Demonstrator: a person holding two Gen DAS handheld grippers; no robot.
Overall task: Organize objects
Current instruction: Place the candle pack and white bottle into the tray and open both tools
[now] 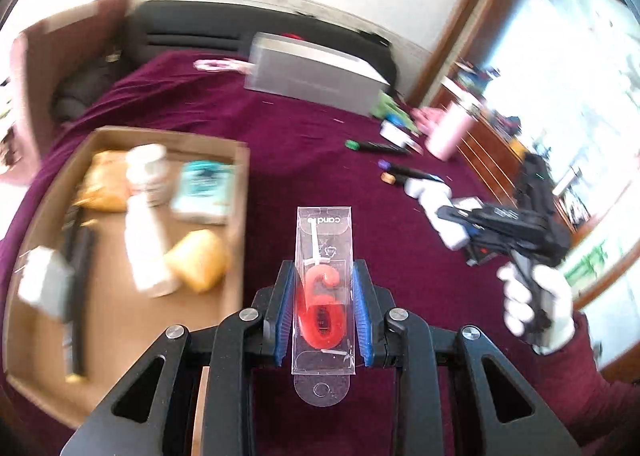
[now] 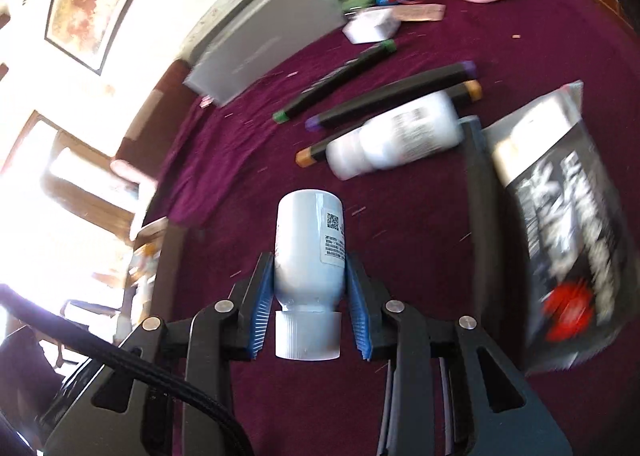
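Maroon cloth (image 1: 320,143) over the whole work surface, pale wall behind, bright window to one side. Left gripper (image 1: 322,312) clamped on a clear candle pack (image 1: 323,296) with a red number candle, held above the cloth just beside the cardboard tray (image 1: 236,215). Right gripper (image 2: 308,308) closed around a small white bottle (image 2: 310,248). Markers (image 2: 384,103), a lying bottle (image 2: 396,135) and a grey box (image 2: 272,35) beyond; bare cloth between.

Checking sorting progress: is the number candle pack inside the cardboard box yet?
Out. The candle pack sits clamped in the left hand-held gripper, beside the cardboard box.
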